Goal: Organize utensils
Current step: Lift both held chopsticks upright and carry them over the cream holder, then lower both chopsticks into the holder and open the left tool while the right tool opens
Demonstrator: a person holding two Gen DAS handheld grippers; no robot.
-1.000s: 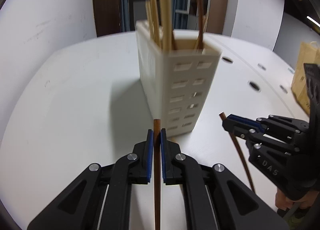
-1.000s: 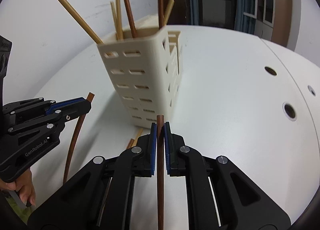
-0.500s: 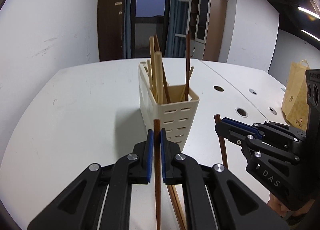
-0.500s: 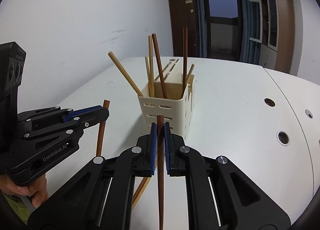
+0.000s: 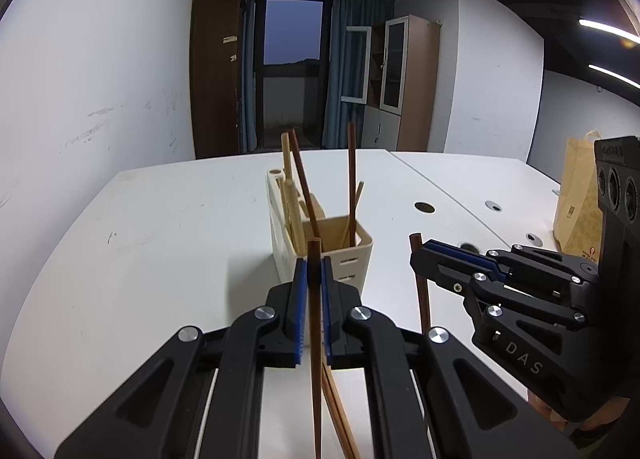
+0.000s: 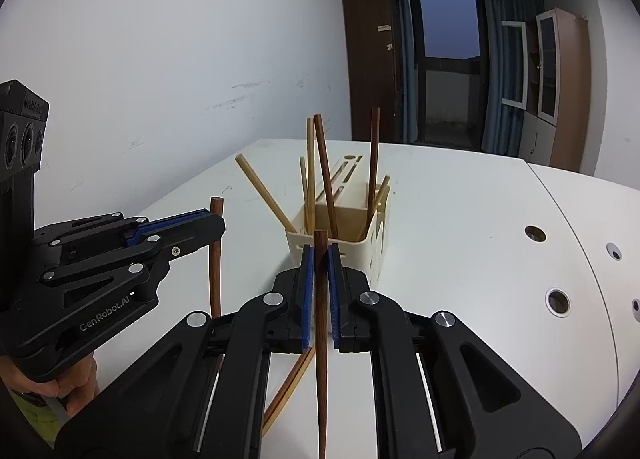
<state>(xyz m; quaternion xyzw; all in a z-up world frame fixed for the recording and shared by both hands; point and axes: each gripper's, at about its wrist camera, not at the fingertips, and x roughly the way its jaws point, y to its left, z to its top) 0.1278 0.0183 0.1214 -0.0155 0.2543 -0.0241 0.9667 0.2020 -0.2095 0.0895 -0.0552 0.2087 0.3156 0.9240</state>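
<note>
The dark chopstick [image 5: 315, 335] in the left gripper [image 5: 314, 287] runs off the bottom edge, so its lower end cannot be seen. The same goes for the dark chopstick [image 6: 321, 339] in the right gripper [image 6: 319, 279]. The loose light chopsticks [image 5: 338, 411] on the table are partly hidden under the gripper arms. The bottom of the cream holder [image 5: 352, 259] hides behind the fingers. The print on the paper bag [image 5: 576, 203] is too small to read, and the bag is partly covered.
</note>
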